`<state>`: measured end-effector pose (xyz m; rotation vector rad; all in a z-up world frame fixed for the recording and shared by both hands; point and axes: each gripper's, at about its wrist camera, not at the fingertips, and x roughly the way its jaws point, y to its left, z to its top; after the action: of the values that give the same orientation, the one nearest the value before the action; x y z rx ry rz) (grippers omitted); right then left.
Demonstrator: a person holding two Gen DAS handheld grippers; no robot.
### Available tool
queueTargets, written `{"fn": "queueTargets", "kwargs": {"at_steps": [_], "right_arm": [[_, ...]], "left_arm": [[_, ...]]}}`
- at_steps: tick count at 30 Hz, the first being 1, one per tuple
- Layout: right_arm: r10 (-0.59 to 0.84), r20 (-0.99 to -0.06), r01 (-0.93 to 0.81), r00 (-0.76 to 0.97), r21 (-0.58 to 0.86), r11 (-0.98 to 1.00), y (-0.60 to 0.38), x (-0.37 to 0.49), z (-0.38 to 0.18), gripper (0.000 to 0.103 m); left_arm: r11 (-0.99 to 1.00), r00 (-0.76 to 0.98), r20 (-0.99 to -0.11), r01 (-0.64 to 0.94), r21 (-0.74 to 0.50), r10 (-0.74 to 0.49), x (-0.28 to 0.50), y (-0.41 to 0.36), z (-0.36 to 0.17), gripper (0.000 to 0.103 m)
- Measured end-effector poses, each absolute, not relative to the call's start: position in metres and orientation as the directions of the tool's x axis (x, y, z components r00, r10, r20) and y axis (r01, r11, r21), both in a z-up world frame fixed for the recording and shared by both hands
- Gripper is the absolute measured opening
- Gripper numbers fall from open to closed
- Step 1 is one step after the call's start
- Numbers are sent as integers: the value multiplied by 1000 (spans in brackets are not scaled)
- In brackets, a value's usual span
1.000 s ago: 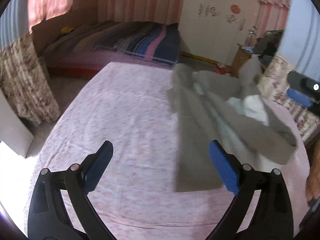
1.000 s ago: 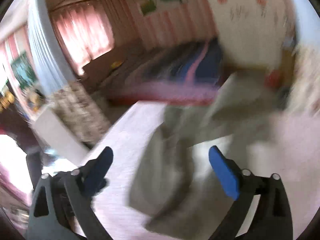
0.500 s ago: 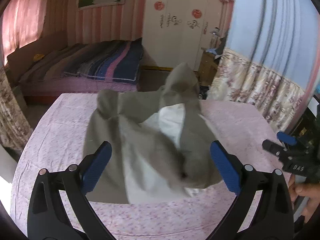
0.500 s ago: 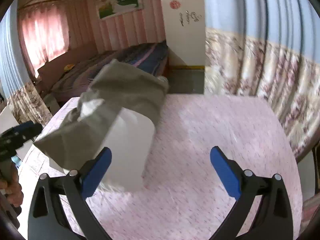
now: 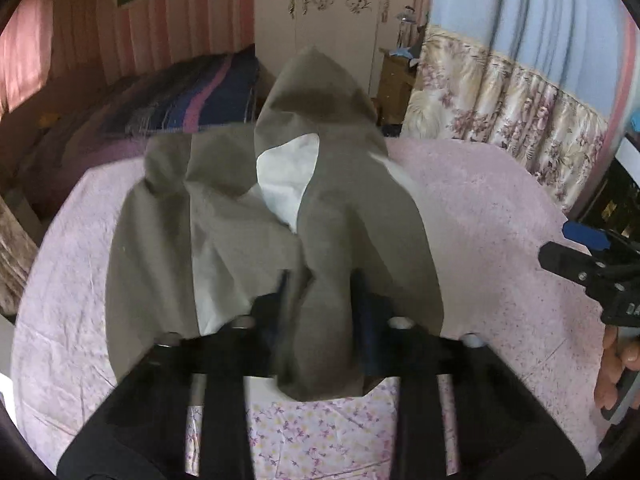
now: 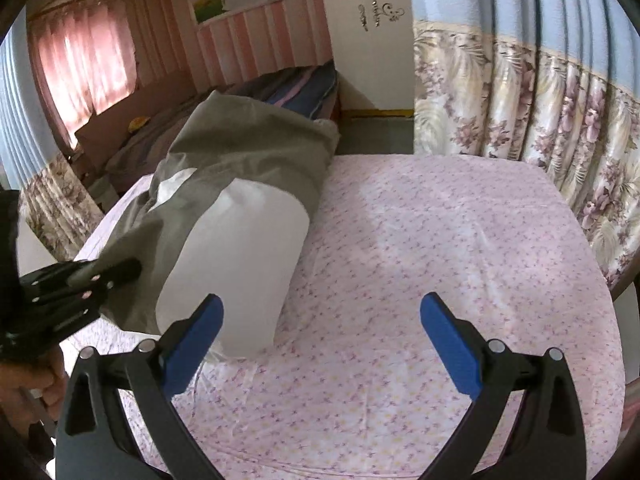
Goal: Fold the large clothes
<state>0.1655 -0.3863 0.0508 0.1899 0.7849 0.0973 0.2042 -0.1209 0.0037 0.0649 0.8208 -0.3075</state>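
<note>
- The left gripper (image 5: 320, 300), wide apart half a second ago, is now clamped on the grey garment (image 5: 240, 240), heaped on the pink bed (image 6: 440, 260).
- The right gripper (image 6: 320, 340) is held spread and empty; folding can be judged as beginning.

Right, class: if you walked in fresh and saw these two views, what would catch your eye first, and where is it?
First, the big grey garment with white lining, heaped on the left half of the pink floral bedsheet. Next, the left claw, closed on a fold of that cloth at its near edge. Then the right claw, its blue pads wide apart and empty over the bare sheet.
</note>
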Motion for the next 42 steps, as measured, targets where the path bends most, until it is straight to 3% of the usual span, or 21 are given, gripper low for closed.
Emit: {"fn": "queueTargets", "kwargs": {"at_steps": [5,11,17,21,23,28,31,33,36,39,42], "right_arm": [[170,-706,-42,687,194,980,-363,171,48,99],[193,-692,-115,696,158,981,-317,186,64,99],[256,-698,-208,669,154,966,-254,208,48,99],[224,-733,-212,642,111,971,-232,221,12,100],[256,-764,-201,593,168,965,-237,228,-9,100],[252,-753,-213,608,151,965,-241,223,-12,100],[242,-728,-226,642,122,967,-245,217,13,101],[241,-692,-227,680,115,967,-248,215,33,101],[225,-637,-196,737,117,974,-261,224,66,101],[179,-626,-135,759,117,984,-273,255,81,101],[159,-646,-85,746,144,986,-281,292,80,101]], "left_arm": [[957,683,-707,288,32,-182,200,-94,9,10],[967,748,-659,217,134,-77,196,-23,41,10],[985,692,-718,167,48,-83,204,25,-12,13],[987,676,-734,150,48,-67,210,28,-41,18],[990,667,-741,139,25,-75,212,33,-56,20],[987,699,-712,152,56,-67,200,35,-60,23],[986,733,-679,142,83,-49,191,40,-32,35],[991,765,-642,121,64,-52,188,48,-2,59],[994,800,-595,110,27,-72,196,52,42,85],[994,821,-567,104,42,-62,223,40,71,92],[996,807,-588,82,37,-44,269,23,74,92]]}}
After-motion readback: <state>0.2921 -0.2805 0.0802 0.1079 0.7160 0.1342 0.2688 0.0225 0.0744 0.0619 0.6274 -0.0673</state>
